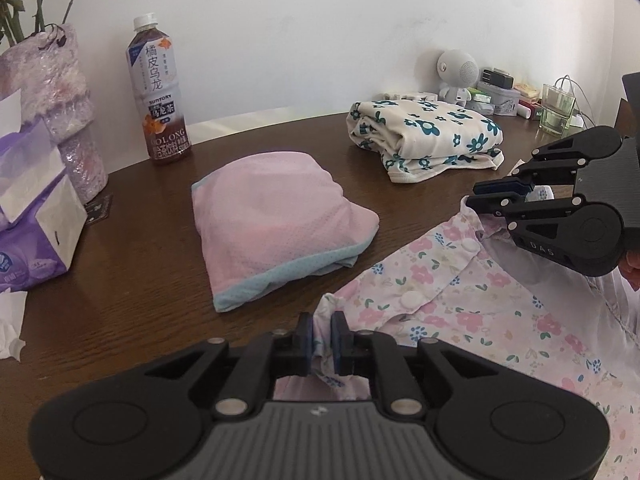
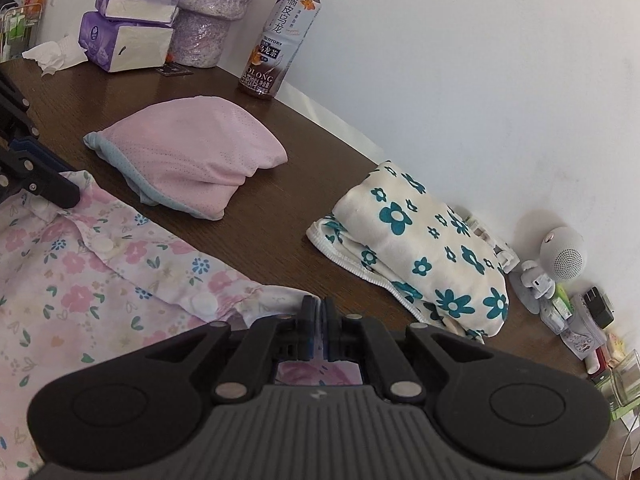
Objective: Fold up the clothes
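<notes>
A pink floral shirt with white snap buttons lies spread on the dark wooden table; it also shows in the right wrist view. My left gripper is shut on the shirt's edge at one corner. My right gripper is shut on the shirt's edge at the other end; it shows in the left wrist view at the right. A folded pink mesh garment and a folded cream garment with teal flowers lie beyond the shirt.
An oolong tea bottle stands at the back by the wall. Purple tissue packs and a wrapped vase stand at the left. A white robot figure, small boxes and a glass jar crowd the back right.
</notes>
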A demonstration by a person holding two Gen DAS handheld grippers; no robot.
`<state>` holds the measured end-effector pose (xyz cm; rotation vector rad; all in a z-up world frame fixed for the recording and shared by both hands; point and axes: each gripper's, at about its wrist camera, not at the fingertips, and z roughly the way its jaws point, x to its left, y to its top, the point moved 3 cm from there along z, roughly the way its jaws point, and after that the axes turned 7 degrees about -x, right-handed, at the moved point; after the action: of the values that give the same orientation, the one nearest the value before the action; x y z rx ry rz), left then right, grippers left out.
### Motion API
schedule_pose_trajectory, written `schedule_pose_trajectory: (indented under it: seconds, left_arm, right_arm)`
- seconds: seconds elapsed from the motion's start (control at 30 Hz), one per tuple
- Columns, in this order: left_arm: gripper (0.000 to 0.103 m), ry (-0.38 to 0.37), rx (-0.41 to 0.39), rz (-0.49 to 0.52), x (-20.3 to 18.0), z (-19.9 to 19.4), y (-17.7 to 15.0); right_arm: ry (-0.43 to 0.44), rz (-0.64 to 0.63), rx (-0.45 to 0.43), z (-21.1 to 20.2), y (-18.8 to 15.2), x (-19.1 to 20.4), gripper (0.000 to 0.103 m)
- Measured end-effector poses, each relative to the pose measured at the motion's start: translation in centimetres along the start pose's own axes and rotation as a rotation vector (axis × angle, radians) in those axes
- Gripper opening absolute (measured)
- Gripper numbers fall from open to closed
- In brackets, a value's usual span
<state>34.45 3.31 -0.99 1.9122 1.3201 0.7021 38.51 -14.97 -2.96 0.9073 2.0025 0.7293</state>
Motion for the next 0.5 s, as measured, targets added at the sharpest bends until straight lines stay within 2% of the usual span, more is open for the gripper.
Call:
schedule_pose_trajectory:
  seconds: [0.03,0.07,0.1,0.13,0.2,0.3,0.4,0.5]
  left_arm:
    - [0.017,0.0,0.001,-0.005,0.2,-0.1,0.0]
    - [0.02,0.001,0.001,-0.01,0.3,-0.2,0.0]
    - [0.024,0.001,-0.002,-0.022,0.7,-0.5,0.0]
    - [0.028,0.001,-0.008,-0.038,1.1,-0.9,0.1]
    - [0.037,0.003,-0.028,-0.084,2.1,-2.1,0.2]
    - [0.038,-0.011,-0.056,-0.148,3.3,-4.0,0.2]
    - [0.032,-0.051,-0.069,-0.143,3.1,-5.4,-0.4]
    - [0.014,-0.104,-0.049,-0.109,1.9,-5.5,-1.1]
  right_arm:
    - [-0.001,0.004,-0.003,0.1,-0.1,-0.1,0.007]
    - [0.0,0.008,-0.003,0.2,-0.3,-0.3,0.018]
    - [0.0,0.016,-0.003,0.2,-0.5,-0.5,0.034]
    - [-0.008,0.03,-0.007,0.1,-0.6,-0.9,0.042]
    - [-0.005,0.09,-0.022,-0.7,-0.8,-2.0,0.043]
    - [0.027,0.227,-0.046,-2.8,-1.1,-4.0,0.047]
    - [0.071,0.332,-0.051,-5.0,-1.3,-5.3,0.053]
    - [0.172,0.418,-0.016,-5.9,-1.5,-4.9,0.054]
